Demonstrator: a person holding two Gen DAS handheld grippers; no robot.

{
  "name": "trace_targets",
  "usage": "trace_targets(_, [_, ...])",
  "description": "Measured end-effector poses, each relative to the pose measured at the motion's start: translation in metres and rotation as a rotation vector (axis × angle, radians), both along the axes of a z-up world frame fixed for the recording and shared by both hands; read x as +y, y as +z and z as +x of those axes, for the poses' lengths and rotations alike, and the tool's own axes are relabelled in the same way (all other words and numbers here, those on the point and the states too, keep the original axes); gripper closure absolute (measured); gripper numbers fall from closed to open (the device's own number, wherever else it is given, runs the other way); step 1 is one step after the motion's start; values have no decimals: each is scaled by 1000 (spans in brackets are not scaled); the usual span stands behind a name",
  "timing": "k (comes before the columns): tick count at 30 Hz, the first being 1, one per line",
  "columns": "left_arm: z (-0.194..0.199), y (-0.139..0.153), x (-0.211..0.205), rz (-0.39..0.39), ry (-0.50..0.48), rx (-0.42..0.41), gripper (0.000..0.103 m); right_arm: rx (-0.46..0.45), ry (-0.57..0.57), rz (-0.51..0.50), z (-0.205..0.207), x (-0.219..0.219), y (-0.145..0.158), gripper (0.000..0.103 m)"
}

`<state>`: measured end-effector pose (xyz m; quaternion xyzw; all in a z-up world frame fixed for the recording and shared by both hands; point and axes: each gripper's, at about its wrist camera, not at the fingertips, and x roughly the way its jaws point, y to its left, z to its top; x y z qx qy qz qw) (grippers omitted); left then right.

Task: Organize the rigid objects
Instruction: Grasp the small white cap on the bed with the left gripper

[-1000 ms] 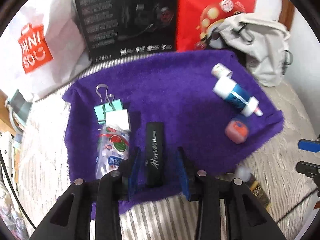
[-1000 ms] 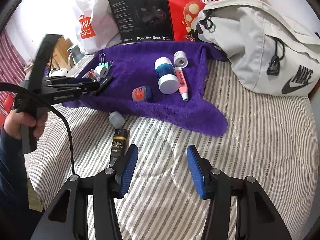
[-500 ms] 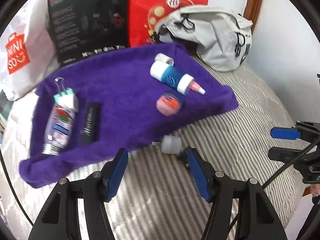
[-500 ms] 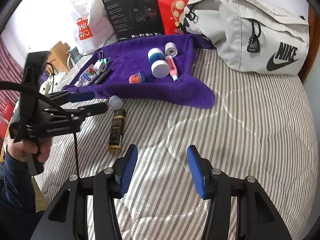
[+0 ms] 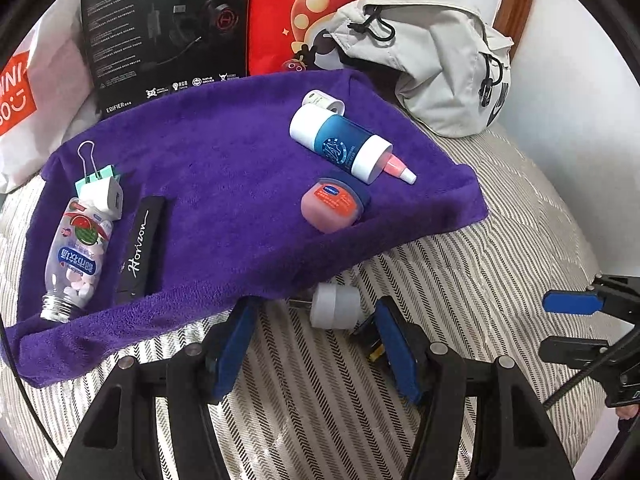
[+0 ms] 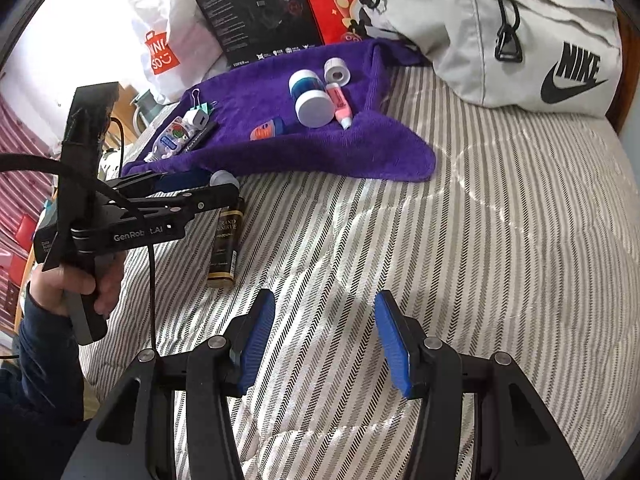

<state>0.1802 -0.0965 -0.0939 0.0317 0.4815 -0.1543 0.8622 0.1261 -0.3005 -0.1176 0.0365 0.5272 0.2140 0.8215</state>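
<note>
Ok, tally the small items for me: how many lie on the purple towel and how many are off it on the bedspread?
On the purple towel: 8 (binder clip, charger, candy bottle, black case, tape roll, blue jar, pink marker, lip balm tin)
Off it: 1 (dark bottle)
Total: 9
</note>
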Motion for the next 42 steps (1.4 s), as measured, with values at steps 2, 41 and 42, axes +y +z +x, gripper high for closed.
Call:
trace_targets(2, [0, 0, 1, -9, 2, 3, 44, 7, 0, 3, 1, 1, -2, 51])
trace_targets(41, [6, -2, -15, 19, 51, 15, 69, 44, 49, -2, -6, 14, -10, 46])
trace_targets(42, [6, -1, -13, 6, 47, 18, 69, 44, 50, -4, -7, 14, -10, 46])
